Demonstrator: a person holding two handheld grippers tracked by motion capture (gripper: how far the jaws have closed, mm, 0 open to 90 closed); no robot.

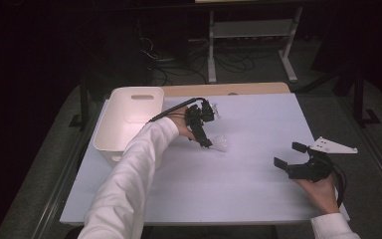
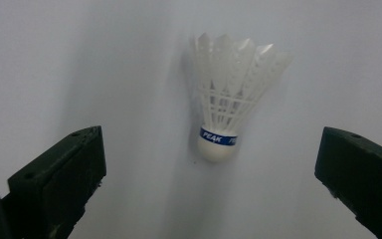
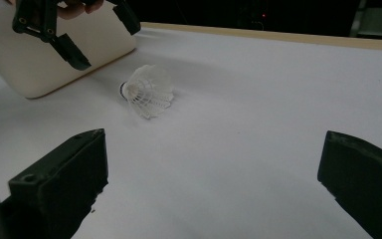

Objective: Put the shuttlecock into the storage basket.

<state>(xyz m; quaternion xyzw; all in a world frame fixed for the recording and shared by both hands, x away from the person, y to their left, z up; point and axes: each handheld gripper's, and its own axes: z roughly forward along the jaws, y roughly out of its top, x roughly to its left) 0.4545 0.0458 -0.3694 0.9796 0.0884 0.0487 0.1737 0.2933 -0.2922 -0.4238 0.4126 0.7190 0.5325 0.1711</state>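
A white feather shuttlecock [image 1: 222, 144] with a blue band lies on its side on the white table sheet [image 1: 258, 189]. My left gripper [image 1: 205, 139] hangs just above its cork end, tilted down toward it. In the left gripper view the shuttlecock [image 2: 226, 107] lies on the sheet between the lines of the two wide-apart jaws of my left gripper [image 2: 211, 144], and neither pad touches it. My right gripper [image 1: 288, 154] rests open at the right of the table with nothing between its jaws. From the right gripper view I see the shuttlecock [image 3: 149, 92] farther off, under the left gripper [image 3: 102, 37].
A white plastic bin [image 1: 138, 89] stands at the table's far left, close behind the left hand; it also appears in the right gripper view [image 3: 40, 64]. A wooden table edge [image 1: 229, 89] runs along the back. Dark floor, cables and a metal frame lie beyond.
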